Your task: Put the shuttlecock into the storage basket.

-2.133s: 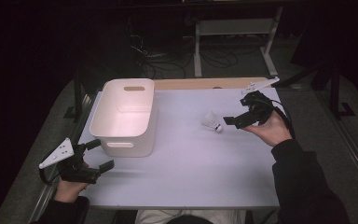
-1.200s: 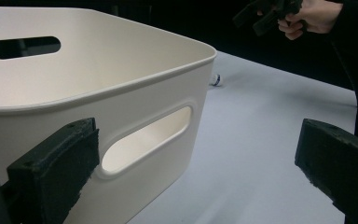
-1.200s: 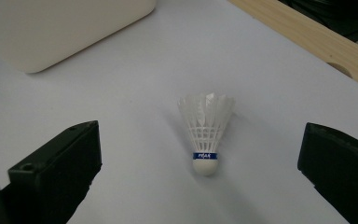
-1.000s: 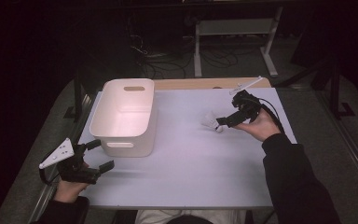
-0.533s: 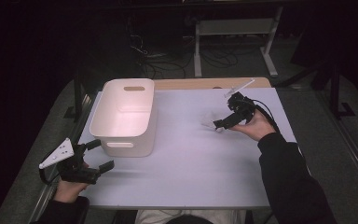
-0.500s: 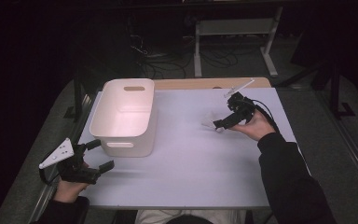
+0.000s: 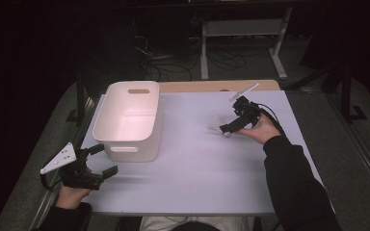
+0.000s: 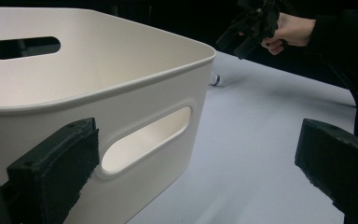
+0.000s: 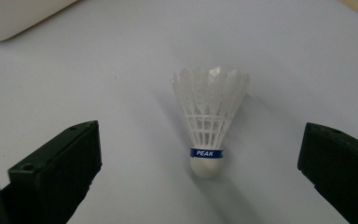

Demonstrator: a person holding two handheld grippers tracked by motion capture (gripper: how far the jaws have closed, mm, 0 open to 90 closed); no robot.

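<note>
Lining up on the shuttlecock

Our right tongs [image 7: 227, 128] hang wide open and empty just above the shuttlecock [image 9: 209, 119], which lies on the white counter [image 7: 192, 163] at about two o'clock from the white bin [image 7: 130, 120], well apart from it — cork end toward us, feathers pointing away. To do this well, we judge we should come straight down so the jaws straddle the cork and its blue band, not the feathers, then close gently so nothing crushes. Our left tongs [image 7: 99, 161] are also wide open and empty, at seven o'clock from the bin, facing its near handle slot [image 8: 144, 147] — they can wait there.
</note>
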